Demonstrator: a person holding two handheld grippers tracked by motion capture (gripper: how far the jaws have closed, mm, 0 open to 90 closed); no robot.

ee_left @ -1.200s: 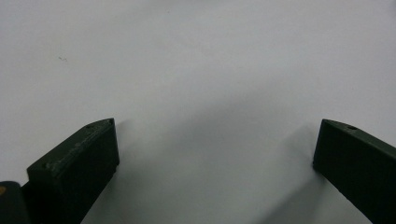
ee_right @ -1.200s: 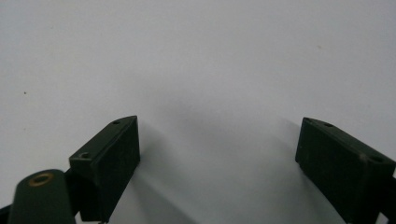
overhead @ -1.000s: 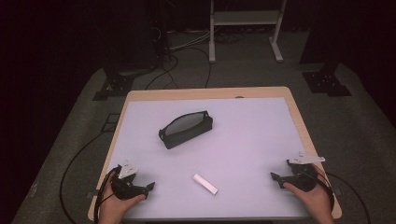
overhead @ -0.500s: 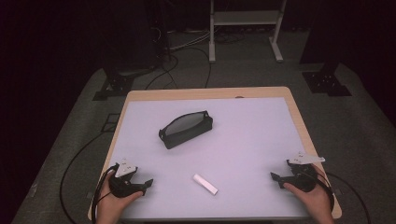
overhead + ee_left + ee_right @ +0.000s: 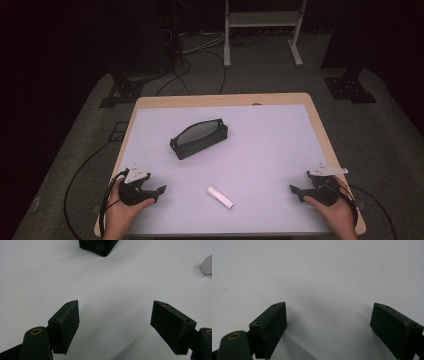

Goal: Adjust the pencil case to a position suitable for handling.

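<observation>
- Left claw [image 5: 159, 189] held spread, empty, at near-left desk [image 5: 280, 150] corner; right claw [image 5: 294, 190] spread, empty, near-right.
- White bar [image 5: 220, 197] lies between them, near edge.
- Dark pouch [image 5: 199, 138] set farther, centre-left, likely reachable by both.

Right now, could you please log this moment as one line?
left hand-held gripper open | right hand-held gripper open | black pouch mid-table | white bar untouched
</observation>
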